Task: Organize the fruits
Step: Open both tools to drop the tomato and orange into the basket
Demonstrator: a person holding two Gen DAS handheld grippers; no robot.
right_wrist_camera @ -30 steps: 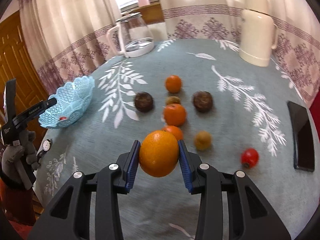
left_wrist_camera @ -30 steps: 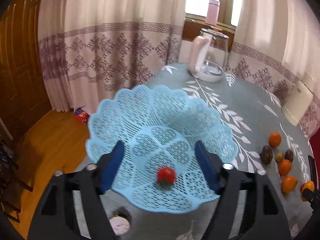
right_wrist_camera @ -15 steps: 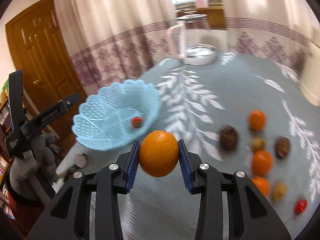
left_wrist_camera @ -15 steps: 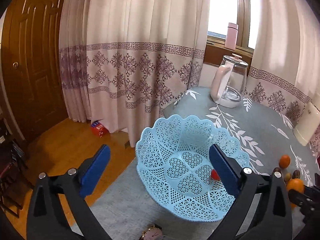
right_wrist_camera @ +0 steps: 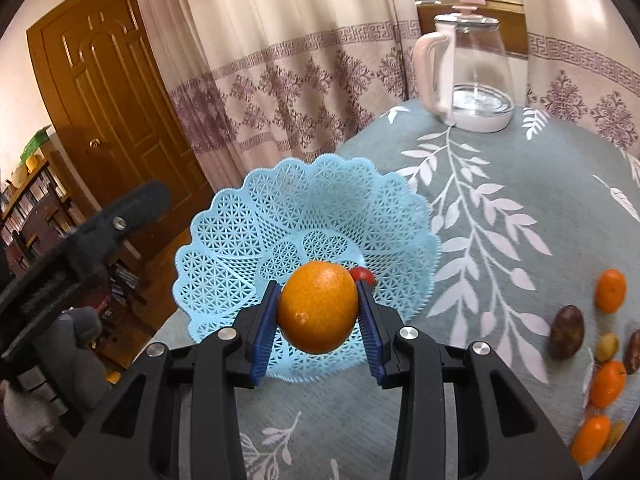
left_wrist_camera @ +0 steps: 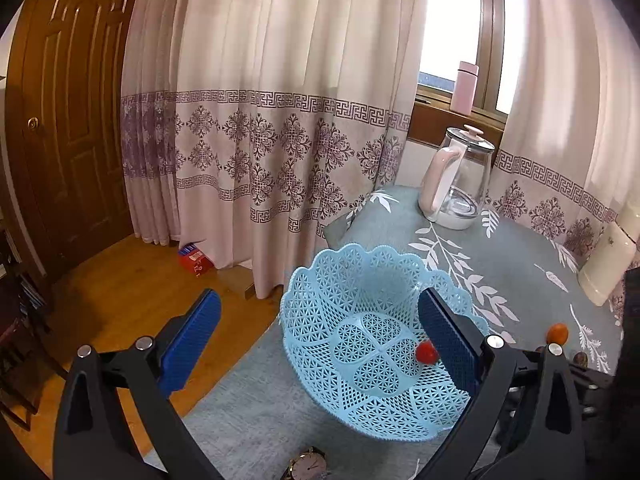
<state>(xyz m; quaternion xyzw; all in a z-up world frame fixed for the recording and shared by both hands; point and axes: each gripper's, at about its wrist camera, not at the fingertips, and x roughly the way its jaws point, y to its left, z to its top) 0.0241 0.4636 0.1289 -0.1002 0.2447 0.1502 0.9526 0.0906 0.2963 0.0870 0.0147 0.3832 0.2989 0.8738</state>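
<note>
My right gripper (right_wrist_camera: 318, 312) is shut on a large orange (right_wrist_camera: 318, 307) and hangs just in front of the light blue lattice basket (right_wrist_camera: 248, 224). A small red fruit (right_wrist_camera: 363, 274) lies in that basket, half hidden behind the orange. In the left wrist view the same basket (left_wrist_camera: 340, 280) holds the red fruit (left_wrist_camera: 426, 353) beside my right blue pad. My left gripper (left_wrist_camera: 320, 340) is open wide with nothing in it, raised over the table's left edge. More oranges (right_wrist_camera: 610, 290) and brown fruits (right_wrist_camera: 566, 332) lie on the table at right.
A glass kettle with a pink handle (right_wrist_camera: 466, 76) stands at the table's back. A cream thermos (left_wrist_camera: 606, 266) is at far right. A wristwatch (left_wrist_camera: 308, 466) lies near the table's front edge. Curtains, a wooden door (left_wrist_camera: 60, 120) and bare floor lie left of the table.
The right gripper has carried the orange left and closer to the basket, which now fills its view. The left gripper has drawn back, up and to the left, away from the basket.
</note>
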